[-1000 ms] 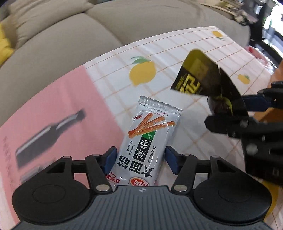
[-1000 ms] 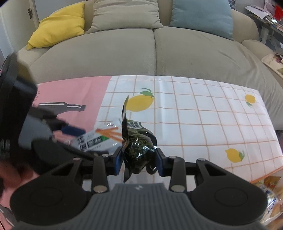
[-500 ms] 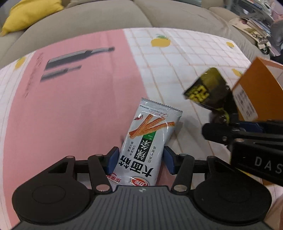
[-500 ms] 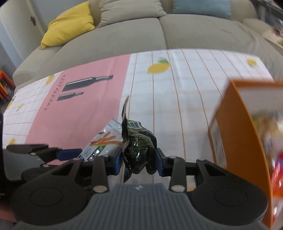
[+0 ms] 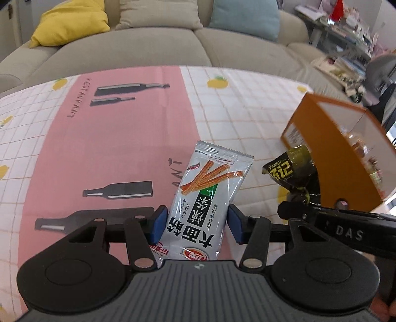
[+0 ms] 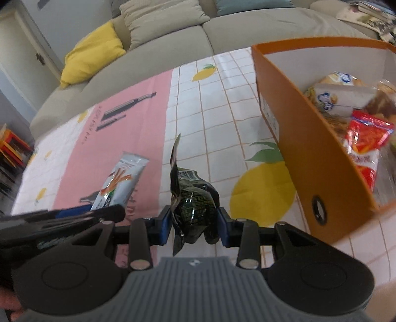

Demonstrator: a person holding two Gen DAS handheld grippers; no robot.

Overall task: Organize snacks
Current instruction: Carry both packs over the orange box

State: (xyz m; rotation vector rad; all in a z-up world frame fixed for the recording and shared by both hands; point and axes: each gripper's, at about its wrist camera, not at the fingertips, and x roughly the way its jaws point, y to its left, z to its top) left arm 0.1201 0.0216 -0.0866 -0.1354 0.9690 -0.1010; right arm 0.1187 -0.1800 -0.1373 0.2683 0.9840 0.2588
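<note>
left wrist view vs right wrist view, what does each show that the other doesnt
Only the left wrist view shows the silver packet's printed front up close between the closing left gripper, plus the blue cushion.

Only the right wrist view shows inside the orange box: a red packet and other wrapped snacks. It also shows the right gripper shut on the dark packet.

Both show the two held packets, the box, the tablecloth, the sofa and the yellow cushion.
</note>
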